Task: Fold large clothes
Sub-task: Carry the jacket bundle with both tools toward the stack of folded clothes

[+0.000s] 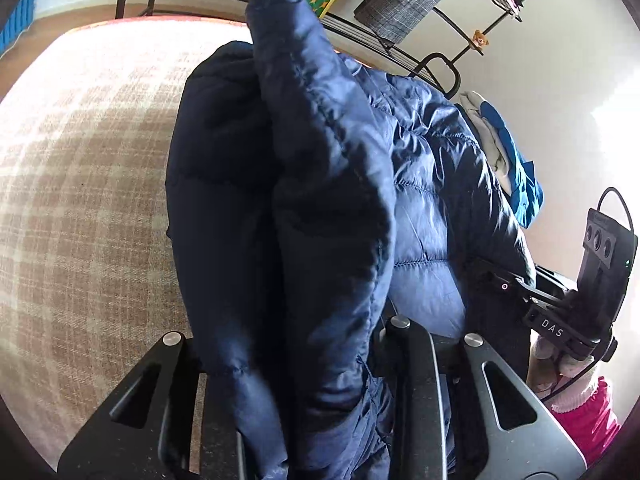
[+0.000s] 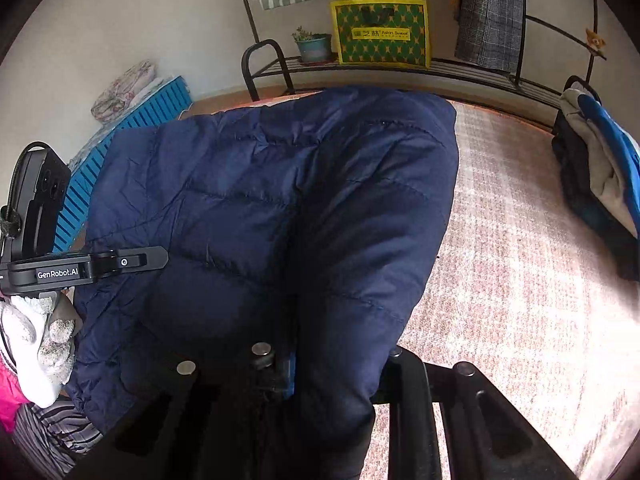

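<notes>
Jaws of left gripper [image 1: 304,360] closed on thick fold of navy puffer jacket [image 1: 320,184], fabric bunched between the fingers and standing up in front of the lens. Jaws of right gripper [image 2: 320,364] likewise pinched on the jacket, padded cloth filling the narrow gap. Jacket held up over plaid bed cover [image 2: 520,280], hanging between both grippers. Farther away: black metal rack [image 2: 460,68] with yellow-green bag [image 2: 382,30] and potted plant [image 2: 314,46]; heap of blue and grey clothes [image 2: 600,168] at right.
</notes>
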`<state>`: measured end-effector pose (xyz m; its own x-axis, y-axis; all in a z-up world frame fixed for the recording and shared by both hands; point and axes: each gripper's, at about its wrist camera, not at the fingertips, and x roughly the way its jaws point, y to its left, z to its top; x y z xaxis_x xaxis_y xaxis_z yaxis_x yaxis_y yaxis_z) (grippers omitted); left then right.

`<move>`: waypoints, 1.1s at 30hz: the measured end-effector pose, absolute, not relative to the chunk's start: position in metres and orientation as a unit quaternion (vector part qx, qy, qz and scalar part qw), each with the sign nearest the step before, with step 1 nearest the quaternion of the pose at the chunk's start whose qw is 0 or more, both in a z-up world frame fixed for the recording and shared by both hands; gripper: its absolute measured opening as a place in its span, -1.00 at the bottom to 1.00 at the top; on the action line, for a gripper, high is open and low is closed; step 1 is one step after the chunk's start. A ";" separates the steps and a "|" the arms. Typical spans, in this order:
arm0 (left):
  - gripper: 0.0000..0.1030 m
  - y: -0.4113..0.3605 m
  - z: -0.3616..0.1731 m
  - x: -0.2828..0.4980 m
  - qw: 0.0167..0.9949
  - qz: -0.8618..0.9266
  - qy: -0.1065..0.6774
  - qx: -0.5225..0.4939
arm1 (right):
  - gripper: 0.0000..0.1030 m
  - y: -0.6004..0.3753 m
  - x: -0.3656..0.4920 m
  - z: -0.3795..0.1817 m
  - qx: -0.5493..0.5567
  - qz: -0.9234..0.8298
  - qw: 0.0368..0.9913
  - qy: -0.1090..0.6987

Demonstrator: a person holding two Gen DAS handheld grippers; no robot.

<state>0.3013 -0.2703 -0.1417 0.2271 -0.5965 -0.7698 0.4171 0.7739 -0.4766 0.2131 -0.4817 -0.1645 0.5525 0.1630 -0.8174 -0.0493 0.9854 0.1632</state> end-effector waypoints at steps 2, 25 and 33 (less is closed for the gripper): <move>-0.49 -0.278 -0.132 0.289 0.788 -0.328 0.517 -0.067 | -0.63 -0.475 0.207 -0.153 0.033 0.054 0.887 0.458; -0.52 -0.359 -0.054 0.211 0.826 -0.407 0.389 0.031 | -0.65 -0.520 0.134 -0.080 0.011 -0.022 0.931 0.364; -0.52 -0.408 -0.067 0.230 0.785 -0.441 0.434 0.027 | -0.66 -0.568 0.128 -0.079 0.028 -0.027 0.921 0.387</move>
